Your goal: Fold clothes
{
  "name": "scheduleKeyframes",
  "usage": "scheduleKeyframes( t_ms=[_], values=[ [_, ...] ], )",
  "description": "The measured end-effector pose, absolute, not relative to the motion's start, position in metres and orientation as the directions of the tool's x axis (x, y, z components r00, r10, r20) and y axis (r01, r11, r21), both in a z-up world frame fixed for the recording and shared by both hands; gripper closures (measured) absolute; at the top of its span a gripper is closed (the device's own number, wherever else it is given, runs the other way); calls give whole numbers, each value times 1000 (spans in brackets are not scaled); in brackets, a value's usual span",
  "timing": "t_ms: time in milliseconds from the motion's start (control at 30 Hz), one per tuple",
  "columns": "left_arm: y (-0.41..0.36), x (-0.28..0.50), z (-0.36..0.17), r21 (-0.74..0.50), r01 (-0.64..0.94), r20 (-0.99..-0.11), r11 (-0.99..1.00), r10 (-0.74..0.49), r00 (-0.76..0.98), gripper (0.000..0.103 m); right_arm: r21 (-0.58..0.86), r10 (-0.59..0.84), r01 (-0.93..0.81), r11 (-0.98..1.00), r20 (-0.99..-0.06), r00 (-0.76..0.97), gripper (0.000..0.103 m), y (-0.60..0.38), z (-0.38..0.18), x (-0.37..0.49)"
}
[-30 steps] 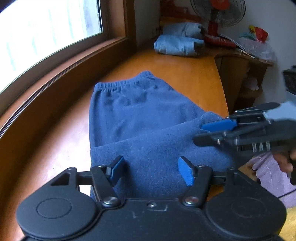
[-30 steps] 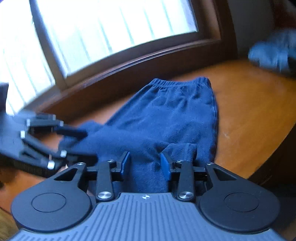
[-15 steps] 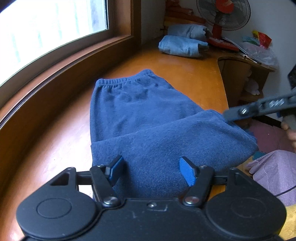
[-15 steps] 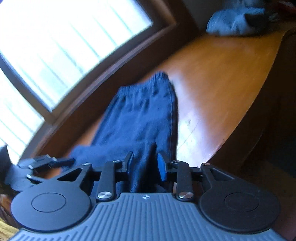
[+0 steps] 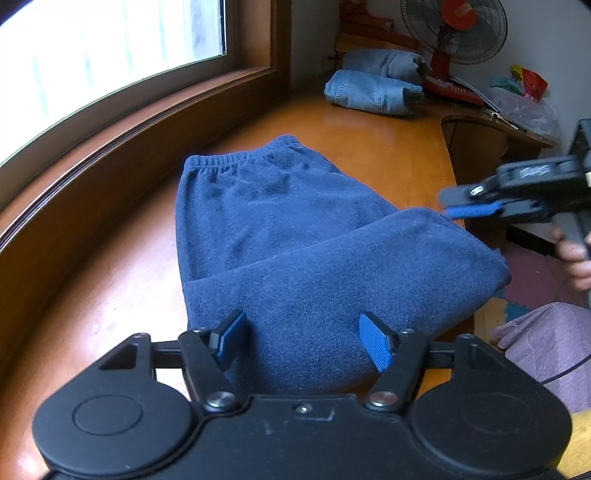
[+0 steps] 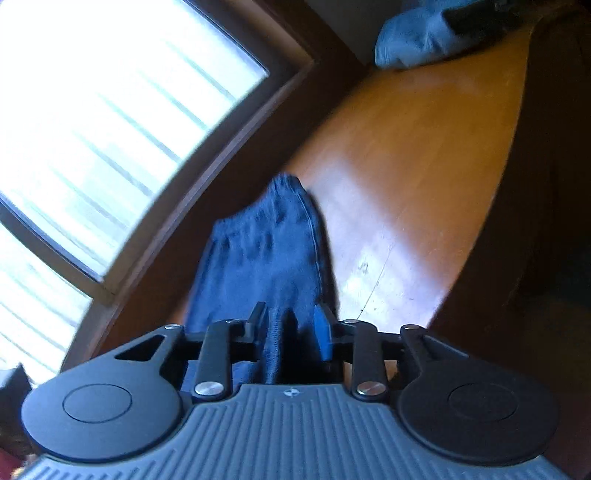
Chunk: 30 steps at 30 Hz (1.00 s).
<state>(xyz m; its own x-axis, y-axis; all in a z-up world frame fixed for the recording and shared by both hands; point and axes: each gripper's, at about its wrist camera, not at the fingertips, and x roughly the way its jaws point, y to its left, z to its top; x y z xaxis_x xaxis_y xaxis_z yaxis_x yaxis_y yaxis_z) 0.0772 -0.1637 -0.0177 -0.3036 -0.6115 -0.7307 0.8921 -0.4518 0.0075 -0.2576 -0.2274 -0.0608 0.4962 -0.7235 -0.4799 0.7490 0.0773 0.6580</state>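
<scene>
A glossy orange-brown wooden desk (image 5: 388, 147) curves along a dark wooden window frame (image 5: 147, 110), with bright daylight coming through the glass on the left. On it lies a pair of dark blue fleece trousers (image 5: 266, 206), waistband at the far end, the near part folded over into a thicker layer that reaches the desk's near right edge.

The left gripper (image 5: 301, 339) sits at the near edge of the fold with its jaws wide apart, the fleece between the blue pads but not pinched. The right gripper (image 5: 469, 206) hangs just beside the fold's far right corner, held by a hand (image 5: 576, 258); seen side-on from there, its spread does not show. From the right wrist view, the right gripper (image 6: 290, 328) has its jaws partly open with blue cloth bunched between them; whether the pads press it I cannot tell through the blur.

At the far end of the desk rest folded light blue jeans (image 5: 373, 88), and behind them a fan (image 5: 454, 33) with a red hub. A clear plastic bag (image 5: 524, 107) lies at far right.
</scene>
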Motion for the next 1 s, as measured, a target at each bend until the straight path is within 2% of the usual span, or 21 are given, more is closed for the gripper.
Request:
scheduleKeyframes(
  t_ms=[200,333,567,667,833,1000],
  values=[
    [-161,79,-19,9,893,-728,-450,-615,-303,37,500,-689,825,262,-502,523,77,-184,-37,-251],
    [-160,78,-19,14,892,-727,-451,-618,-301,37,349,-667,874,337,-567,483,83,-174,-38,-225],
    [-160,77,-20,22,890,-726,-456,-620,-299,37,274,-637,896,349,-631,442,83,-182,-56,-204],
    [-161,78,-20,21,889,-725,-458,-619,-302,37,304,-630,890,340,-629,456,82,-178,-55,-207],
    [-160,79,-20,20,888,-724,-459,-619,-304,37,550,-619,802,233,-553,558,80,-185,-62,-239],
    [-160,79,-20,20,888,-723,-459,-620,-304,37,688,-603,715,125,-520,606,85,-192,-78,-258]
  ],
)
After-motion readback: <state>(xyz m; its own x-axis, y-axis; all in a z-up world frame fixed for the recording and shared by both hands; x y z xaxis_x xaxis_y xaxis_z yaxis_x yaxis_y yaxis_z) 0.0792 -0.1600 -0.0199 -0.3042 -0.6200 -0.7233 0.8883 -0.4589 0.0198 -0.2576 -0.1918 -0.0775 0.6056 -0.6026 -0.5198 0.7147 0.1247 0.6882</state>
